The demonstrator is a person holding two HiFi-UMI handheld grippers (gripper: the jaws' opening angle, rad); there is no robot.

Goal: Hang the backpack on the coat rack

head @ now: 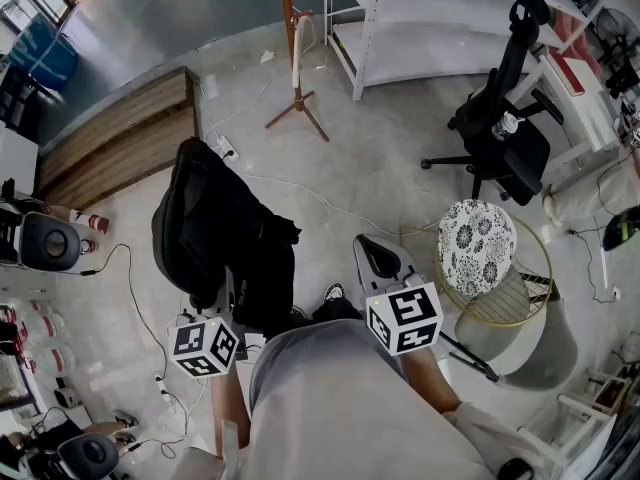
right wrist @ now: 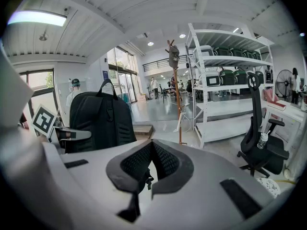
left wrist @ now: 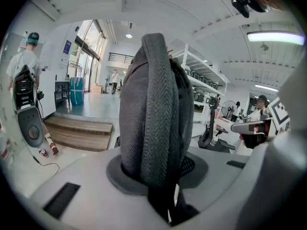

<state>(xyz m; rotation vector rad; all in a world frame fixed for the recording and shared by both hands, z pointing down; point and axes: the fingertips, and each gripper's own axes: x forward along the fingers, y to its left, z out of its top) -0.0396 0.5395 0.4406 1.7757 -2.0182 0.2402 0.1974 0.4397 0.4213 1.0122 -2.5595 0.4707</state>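
The left gripper [left wrist: 153,171] has its jaws clamped on a thick woven strap [left wrist: 156,104] of the backpack [head: 215,233], which fills the gap between the pads and stands straight up in the middle of the left gripper view. The right gripper [right wrist: 152,150] has its jaws drawn together at the tips with nothing between them.

In the head view the black backpack hangs at centre left, off the floor, just above the left gripper's marker cube [head: 205,346]. Gripping the strap rather than the body seems sensible, since it lets the bag hang freely and leaves its top handle open for a hook. In the right gripper view the backpack sits at the left, beside and apart from the empty right gripper, which looks free to steady the bag or guide the handle.

The wooden coat rack [head: 290,38] stands at the top centre of the head view, well apart from the bag, near the white shelving [head: 400,28]. The hanging step appears not yet begun, and the bag must first be carried across the floor to the rack.
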